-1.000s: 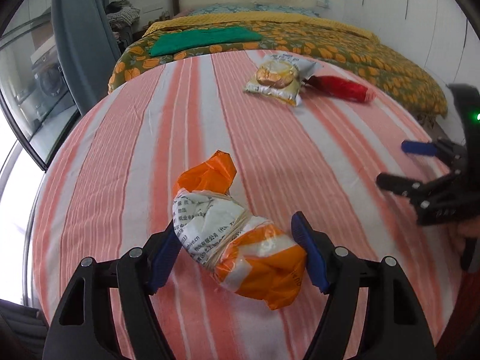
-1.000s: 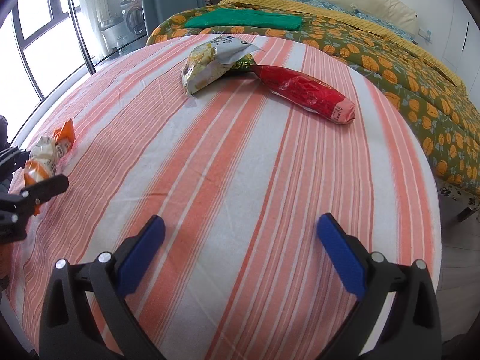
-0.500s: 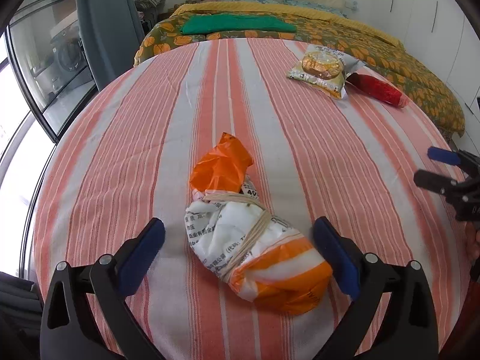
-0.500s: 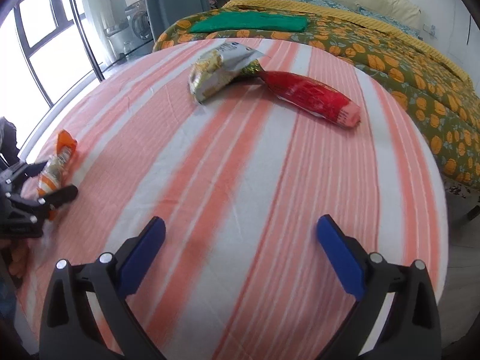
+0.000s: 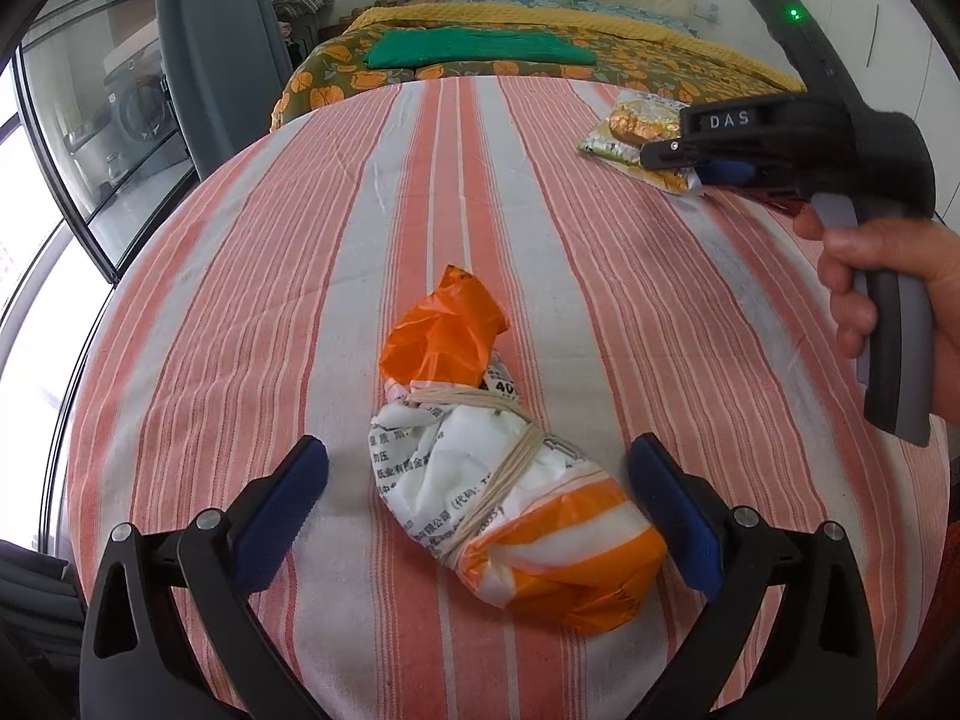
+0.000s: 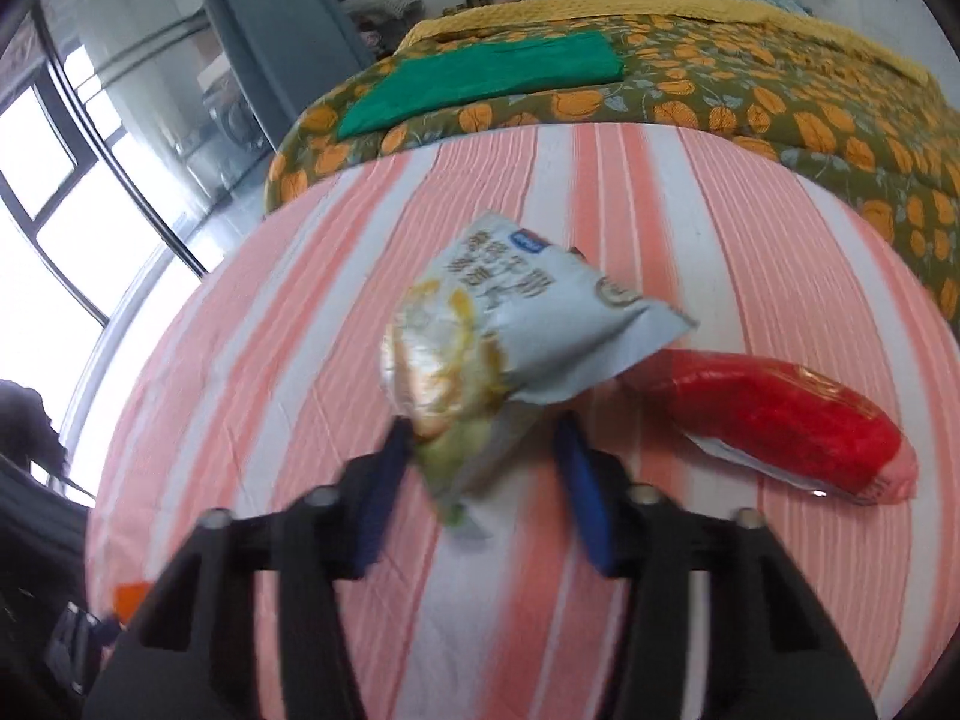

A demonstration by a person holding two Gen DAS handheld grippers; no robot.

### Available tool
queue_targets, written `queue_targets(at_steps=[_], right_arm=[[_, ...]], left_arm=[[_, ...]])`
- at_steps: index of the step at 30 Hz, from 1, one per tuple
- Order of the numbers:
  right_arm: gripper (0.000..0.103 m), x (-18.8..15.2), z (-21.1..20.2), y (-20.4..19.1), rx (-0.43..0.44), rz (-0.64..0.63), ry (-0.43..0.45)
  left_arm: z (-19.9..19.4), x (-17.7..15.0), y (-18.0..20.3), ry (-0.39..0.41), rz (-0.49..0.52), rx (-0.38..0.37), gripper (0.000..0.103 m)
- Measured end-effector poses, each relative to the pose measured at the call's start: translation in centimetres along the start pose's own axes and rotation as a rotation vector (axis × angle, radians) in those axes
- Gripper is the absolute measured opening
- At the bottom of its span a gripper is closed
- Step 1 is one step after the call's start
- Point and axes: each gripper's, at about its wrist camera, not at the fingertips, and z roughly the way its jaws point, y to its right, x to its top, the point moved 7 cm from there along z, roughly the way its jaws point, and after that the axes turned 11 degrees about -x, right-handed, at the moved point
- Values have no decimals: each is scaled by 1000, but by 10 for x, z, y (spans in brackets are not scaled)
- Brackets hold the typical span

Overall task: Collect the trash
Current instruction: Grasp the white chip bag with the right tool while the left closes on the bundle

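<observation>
An orange and white plastic bag bundle (image 5: 504,480) tied with string lies on the striped table. My left gripper (image 5: 480,495) is open around it, fingers on either side, not touching. My right gripper (image 6: 486,468) has its fingers closing on the lower end of a pale snack packet (image 6: 498,348); a small gap shows on the right side. A red wrapped packet (image 6: 780,420) lies just right of the snack packet. The right gripper (image 5: 708,165) also shows in the left wrist view, over the snack packet (image 5: 636,132).
The round table wears an orange and white striped cloth (image 5: 300,276). Behind it is a bed with a floral cover (image 6: 750,78) and a folded green cloth (image 6: 480,84). A glass window wall (image 5: 54,138) is to the left.
My right gripper moved forward across the table to the snack packet and narrowed its fingers around it. My left gripper opened wide and released the orange bundle onto the table.
</observation>
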Motion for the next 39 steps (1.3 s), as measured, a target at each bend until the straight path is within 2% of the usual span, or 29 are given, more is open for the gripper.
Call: queue_targets(at_steps=[1,2,7,10,12,14,15,16,17,19,21,23,25,29,32,34,36,37,39], right_arm=[[25,0,-2,-1,15,3,0],[20,-2,-8,-5,45,-15,-1],[18,-31,-47,-12,179,-129,-44],[18,-67,-80,-5,286,-186,-120],[18,-90,-94,7,319,-205,-166],[18,-103,-101,21,295,-230,-183],[20,-109,-103,30,254,-253,-172],[36,-111,-104,37,218,-266,-160],[60,-114,-104,44,179,-273,-146],[80,-120,-108,54,133,-260,-118],[81,-127,-112,60,116,-242,-96],[87,-132,-114,62,103,-210,-92],[90,-134,-115,62,60,-158,-77],[95,-121,-108,36,-40,-102,-29],[95,-111,-93,14,-123,-129,-12],[95,-109,-79,1,-212,-204,5],[94,-111,-70,2,-242,-238,14],[80,-114,-69,7,-232,-236,12],[76,-120,-73,16,-190,-232,24]], left_arm=[[0,0,0,0,0,0,98],[0,0,1,0,0,0,98],[0,0,1,0,-1,-1,98],[0,0,1,0,-1,0,98],[0,0,1,0,-1,-1,98],[0,0,1,0,-1,-1,98],[0,0,1,0,-1,-1,98],[0,0,1,0,-1,0,98],[0,0,1,0,-1,0,98],[0,0,1,1,-1,0,98],[0,0,1,1,-1,0,98],[0,0,1,0,-1,0,98],[0,0,1,1,-1,0,98],[0,0,0,0,-1,0,99],[0,1,1,0,0,0,99],[0,1,1,0,0,0,99],[0,1,1,0,-1,0,99],[0,1,1,0,-1,0,99],[0,1,1,0,-1,-1,99]])
